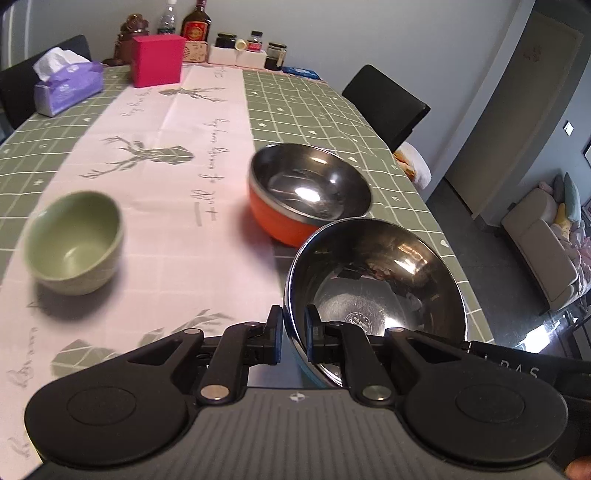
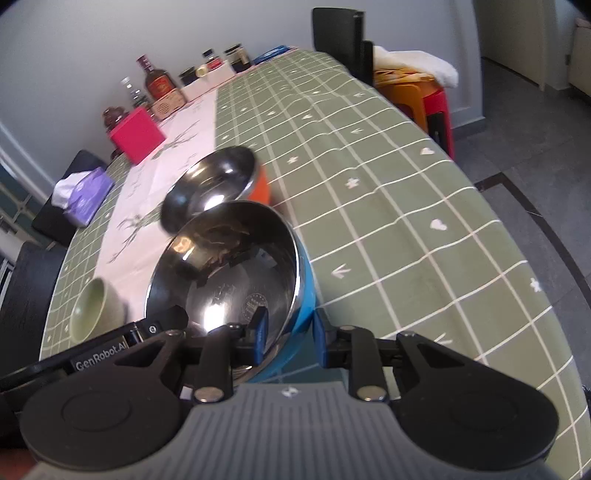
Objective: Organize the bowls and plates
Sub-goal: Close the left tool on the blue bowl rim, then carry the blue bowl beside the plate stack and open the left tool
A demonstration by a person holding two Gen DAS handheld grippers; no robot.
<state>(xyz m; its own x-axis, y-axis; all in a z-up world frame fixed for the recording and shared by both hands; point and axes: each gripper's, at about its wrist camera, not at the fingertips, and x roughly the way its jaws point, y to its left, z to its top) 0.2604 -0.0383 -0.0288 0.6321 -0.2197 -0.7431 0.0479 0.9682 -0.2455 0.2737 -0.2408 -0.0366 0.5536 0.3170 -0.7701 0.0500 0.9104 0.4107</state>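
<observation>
A steel-lined bowl with a blue outside (image 1: 376, 291) (image 2: 236, 280) is held by both grippers. My left gripper (image 1: 293, 332) is shut on its left rim, one finger inside, one outside. My right gripper (image 2: 288, 332) is shut on its right rim the same way. A steel-lined orange bowl (image 1: 306, 192) (image 2: 218, 184) sits on the table just beyond it. A small green bowl (image 1: 74, 240) (image 2: 90, 310) stands to the left on the pink runner.
The table has a green checked cloth (image 2: 388, 206). At its far end stand a red box (image 1: 157, 61), a tissue pack (image 1: 66, 86), bottles and jars (image 1: 195, 26). A black chair (image 1: 388, 103) and stools (image 2: 424, 92) stand on the right side.
</observation>
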